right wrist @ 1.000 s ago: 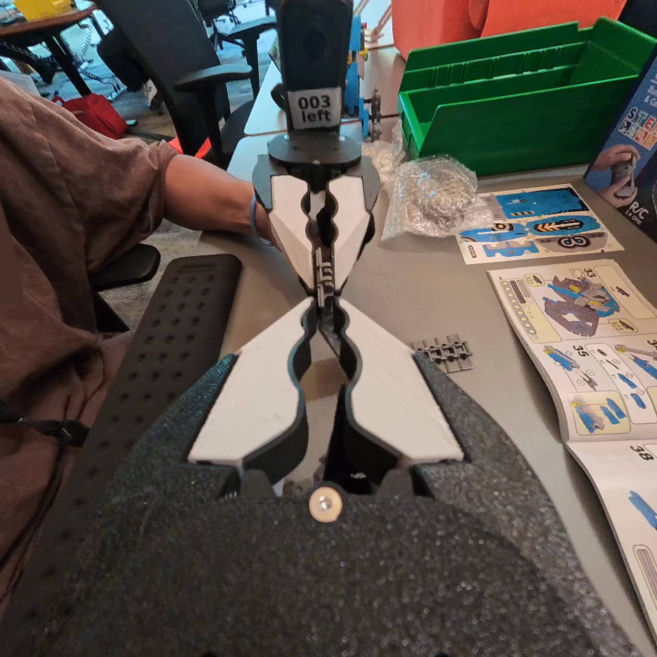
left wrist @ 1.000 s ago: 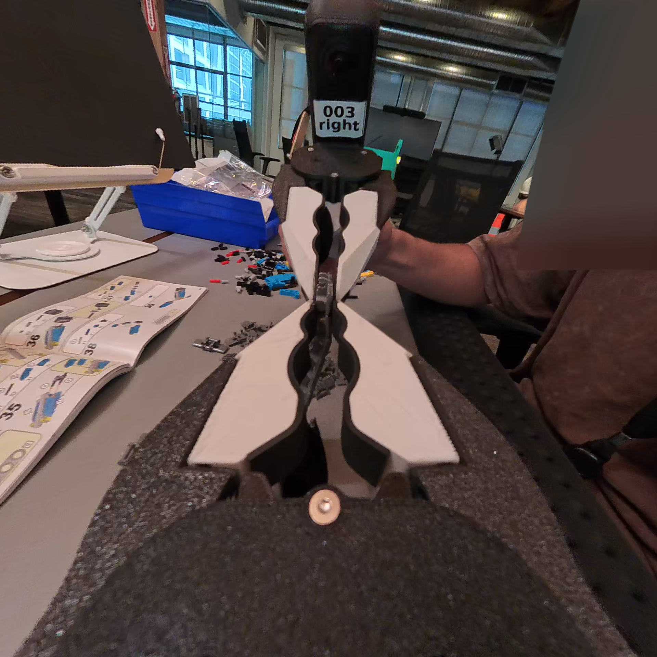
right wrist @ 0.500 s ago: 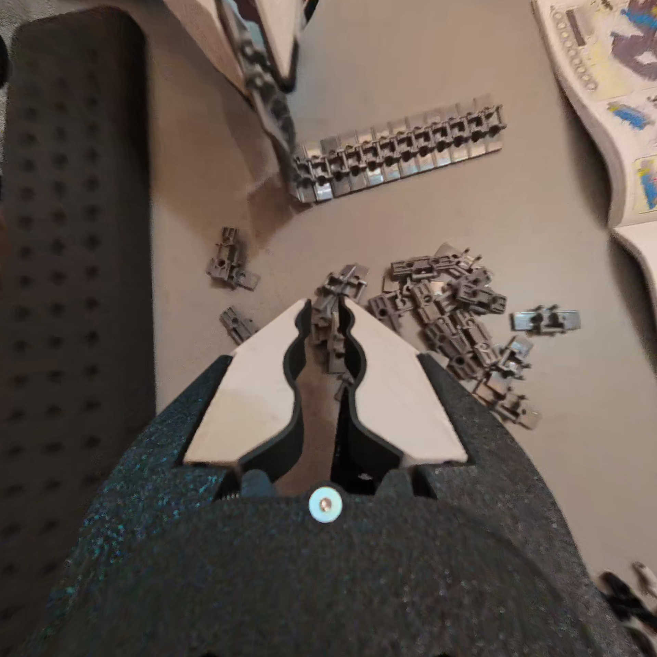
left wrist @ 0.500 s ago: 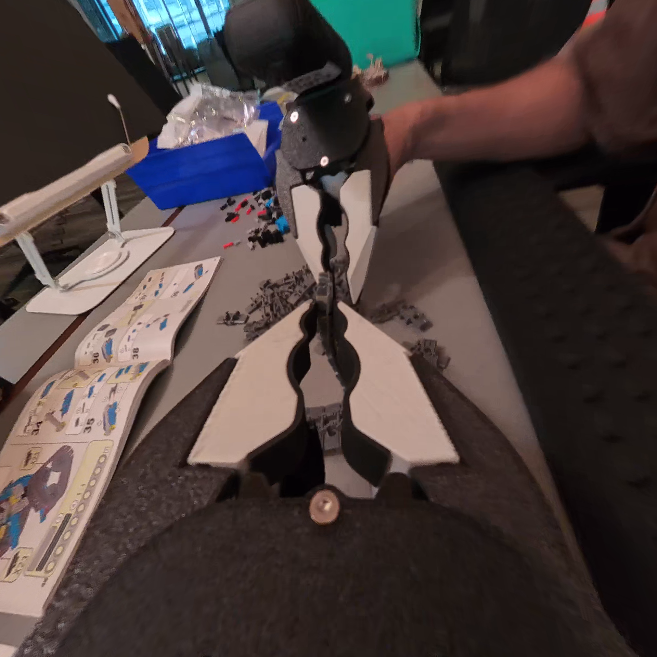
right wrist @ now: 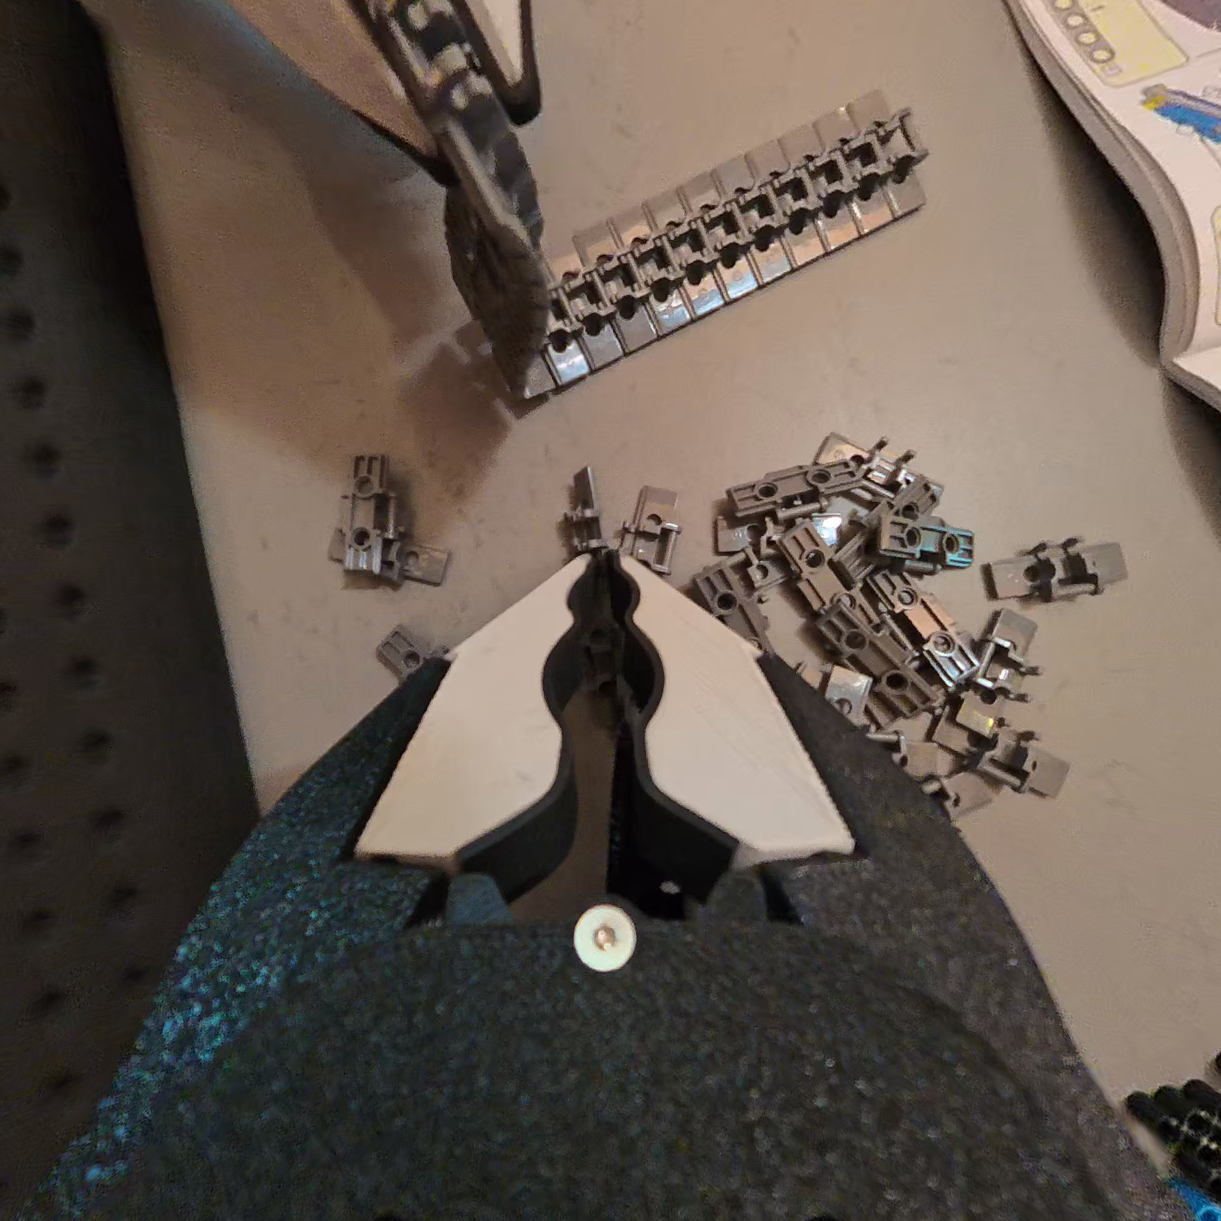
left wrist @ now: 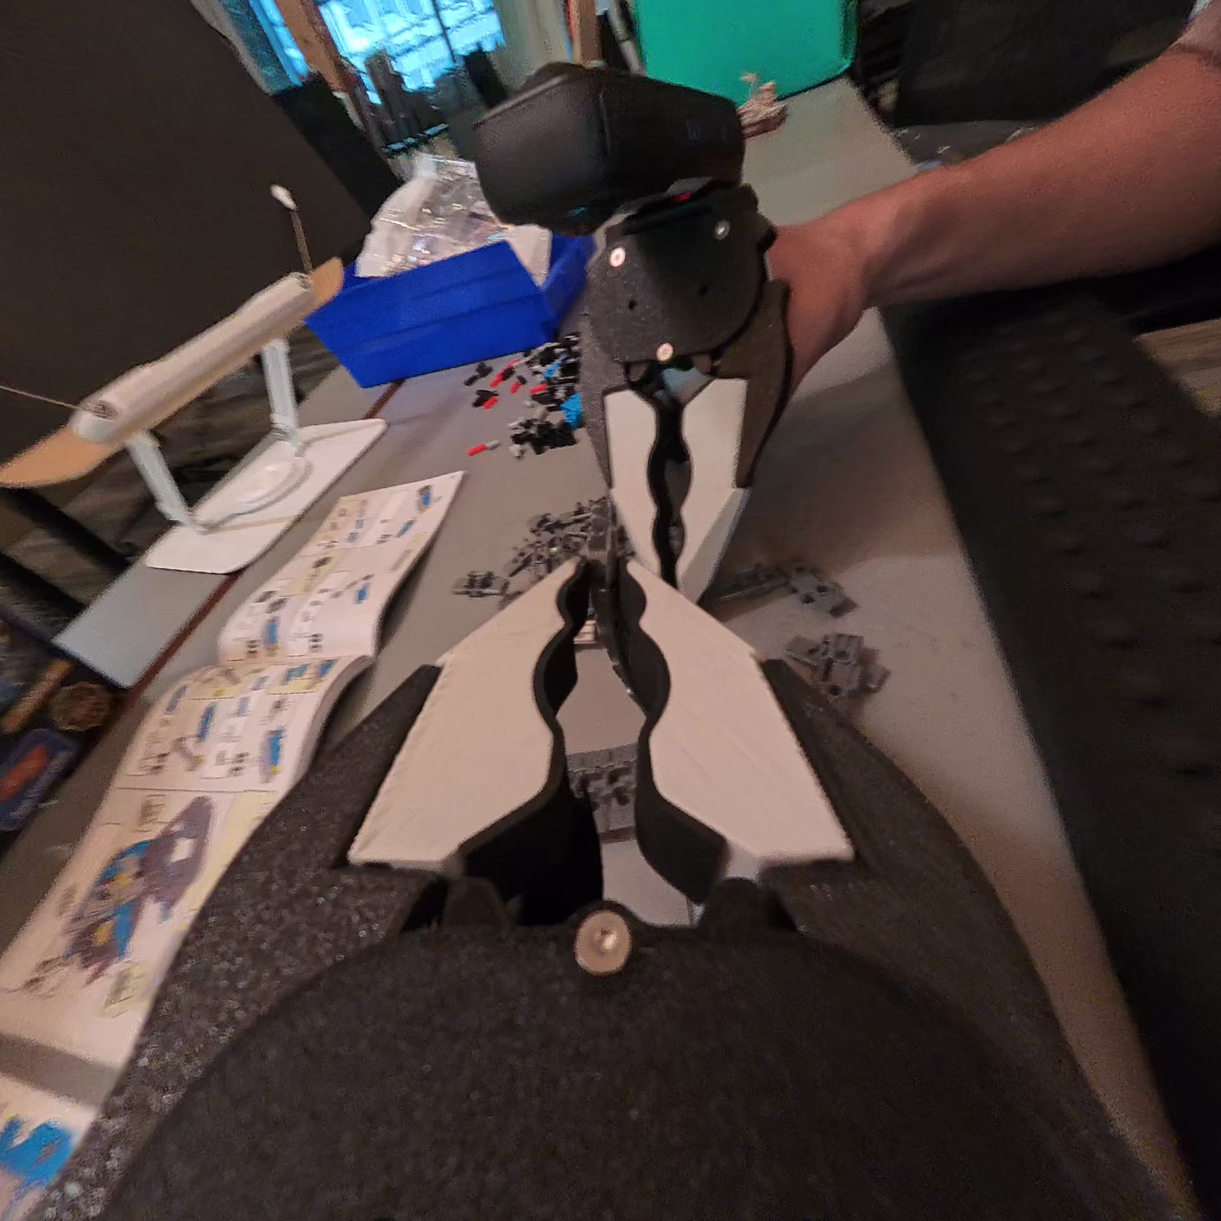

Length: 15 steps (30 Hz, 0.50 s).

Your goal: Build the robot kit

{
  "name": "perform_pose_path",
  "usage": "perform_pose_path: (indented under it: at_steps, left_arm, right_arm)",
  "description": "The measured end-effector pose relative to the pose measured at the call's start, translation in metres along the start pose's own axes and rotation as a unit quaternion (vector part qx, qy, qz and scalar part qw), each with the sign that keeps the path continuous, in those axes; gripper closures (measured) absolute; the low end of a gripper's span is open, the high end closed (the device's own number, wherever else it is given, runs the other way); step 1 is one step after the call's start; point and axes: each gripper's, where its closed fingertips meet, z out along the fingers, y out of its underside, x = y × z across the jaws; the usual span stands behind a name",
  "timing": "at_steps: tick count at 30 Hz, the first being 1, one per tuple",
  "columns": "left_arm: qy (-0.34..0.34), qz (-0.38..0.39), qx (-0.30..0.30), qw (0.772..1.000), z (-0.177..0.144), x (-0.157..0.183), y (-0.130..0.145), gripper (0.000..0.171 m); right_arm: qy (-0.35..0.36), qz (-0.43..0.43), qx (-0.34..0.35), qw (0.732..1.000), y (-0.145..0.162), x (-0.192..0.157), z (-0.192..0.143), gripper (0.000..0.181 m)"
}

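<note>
My left gripper (left wrist: 602,569) is shut on a chain of grey track links (left wrist: 606,598), held edge-on above the table. In the right wrist view the left gripper (right wrist: 470,132) is at the top; the chain hangs from it and its far part lies flat on the table (right wrist: 733,244). My right gripper (right wrist: 598,561) points down at the table and is shut on a single grey track link (right wrist: 585,509) at the left edge of a pile of loose grey links (right wrist: 859,628). In the left wrist view the right gripper (left wrist: 664,581) stands just beyond my left fingertips.
An open instruction booklet (left wrist: 317,594) lies left of the links and shows at the right wrist view's corner (right wrist: 1123,132). A black perforated mat (right wrist: 66,462) runs along the table edge. A blue bin (left wrist: 436,310), a white stand (left wrist: 264,476) and small black, red and blue parts (left wrist: 535,409) lie farther back. Left tips to right tips: about 10 centimeters.
The right gripper has tipped from facing the left gripper down to the table and closed on a link in the pile. The left gripper has tilted down, still holding the chain.
</note>
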Motion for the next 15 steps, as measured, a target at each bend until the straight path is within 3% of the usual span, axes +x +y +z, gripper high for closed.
perform_pose_path:
  at_steps: [3, 6, 8, 10, 15]
  left_arm:
    - [-0.061, 0.082, -0.025, 0.994, 0.004, -0.005, 0.004, 0.164]
    - [-0.106, 0.166, -0.056, 0.979, 0.010, -0.002, 0.008, 0.165]
    - [-0.109, 0.185, -0.055, 0.975, 0.013, 0.006, 0.006, 0.165]
    - [-0.126, 0.185, -0.048, 0.973, 0.013, 0.006, 0.000, 0.165]
    - [-0.194, 0.277, -0.092, 0.936, 0.011, -0.005, 0.005, 0.165]
  right_arm:
    - [0.030, 0.041, 0.023, 0.998, -0.009, 0.006, -0.013, 0.179]
    - [0.036, 0.125, 0.119, 0.984, -0.037, 0.006, -0.043, 0.179]
    - [0.056, 0.115, 0.189, 0.974, -0.056, 0.002, -0.066, 0.179]
    - [0.124, 0.105, 0.194, 0.967, -0.053, 0.008, -0.075, 0.180]
    - [0.126, 0.219, 0.247, 0.935, -0.052, 0.009, -0.074, 0.179]
